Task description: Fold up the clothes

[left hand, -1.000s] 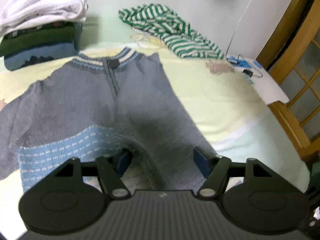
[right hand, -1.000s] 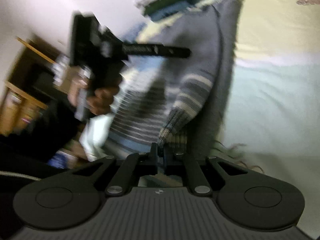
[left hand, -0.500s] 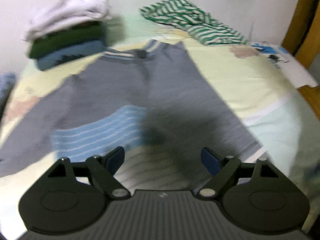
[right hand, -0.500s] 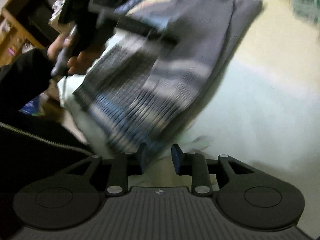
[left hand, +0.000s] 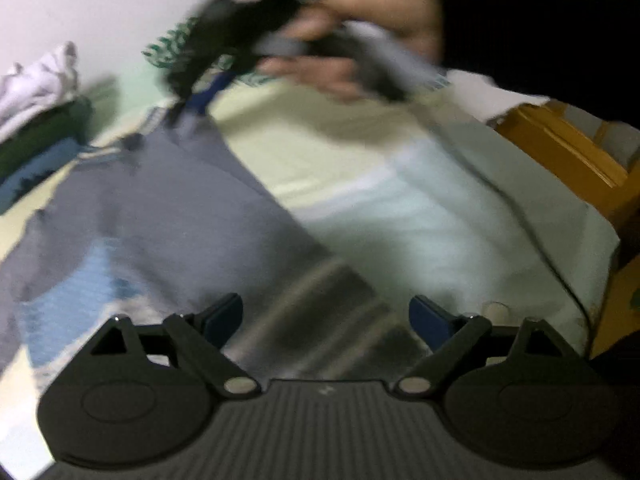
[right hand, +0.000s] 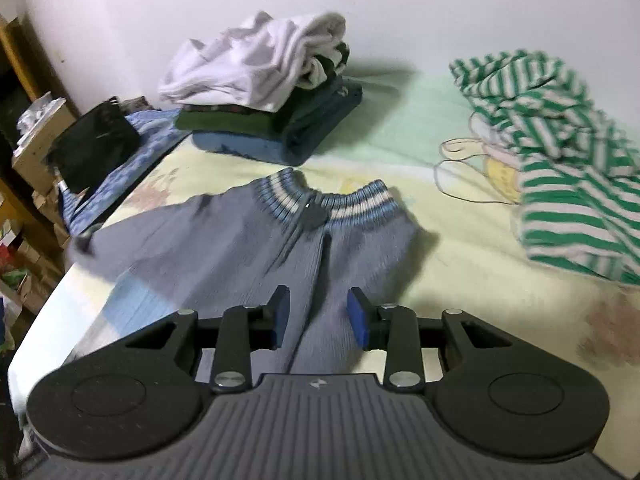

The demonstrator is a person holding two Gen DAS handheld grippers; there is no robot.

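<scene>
A grey knit sweater with a blue and cream striped collar lies flat on the bed, one side folded in. My right gripper hovers over its chest just below the collar; its jaws are opening, with cloth beneath them and nothing pinched. In the left wrist view the sweater is blurred. My left gripper is low over the striped hem, jaws wide and still opening, holding nothing. A hand carries the right gripper near the collar.
A stack of folded clothes with a white garment on top stands at the back against the wall. A green striped garment lies crumpled at the right. A black flat object and shelves sit left; wooden furniture stands right.
My right gripper let go of the sleeve cuff, opened, and swung up to the collar end. My left gripper widened and slid along the hem toward the sweater's right edge.
</scene>
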